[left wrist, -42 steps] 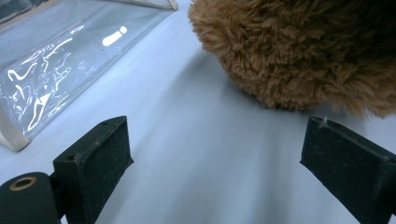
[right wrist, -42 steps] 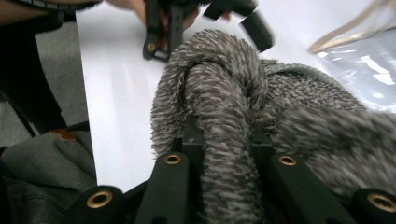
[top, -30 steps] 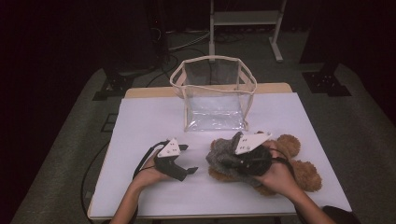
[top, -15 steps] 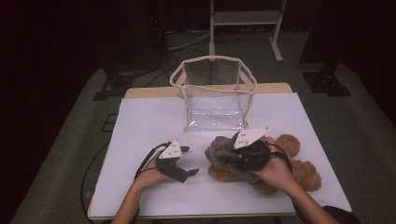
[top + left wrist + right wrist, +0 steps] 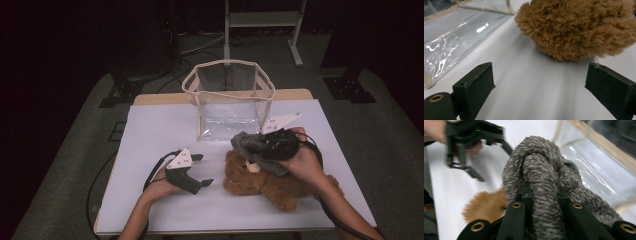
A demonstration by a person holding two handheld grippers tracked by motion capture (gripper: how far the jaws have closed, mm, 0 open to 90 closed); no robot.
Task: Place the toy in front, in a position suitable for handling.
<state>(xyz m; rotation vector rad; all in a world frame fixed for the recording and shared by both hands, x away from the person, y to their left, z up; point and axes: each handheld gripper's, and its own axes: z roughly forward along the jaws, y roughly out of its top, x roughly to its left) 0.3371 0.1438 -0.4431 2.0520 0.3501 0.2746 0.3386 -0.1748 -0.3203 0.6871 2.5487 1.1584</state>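
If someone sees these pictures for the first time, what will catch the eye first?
Probably the right gripper, shut on a grey fuzzy cloth held above a brown teddy bear lying on the white table. Behind them stands a clear plastic bag, open at the top, while the left gripper rests open beside the bear.

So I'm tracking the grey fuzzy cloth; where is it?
High view: grey fuzzy cloth clamped in the right claw, above the brown teddy bear, before the clear bag.

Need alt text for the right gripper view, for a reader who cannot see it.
The right gripper is clamped on a grey knitted cloth bunched up between its black jaws. Behind lie a brown teddy bear, the white table, a clear plastic bag and the left gripper, blurred.
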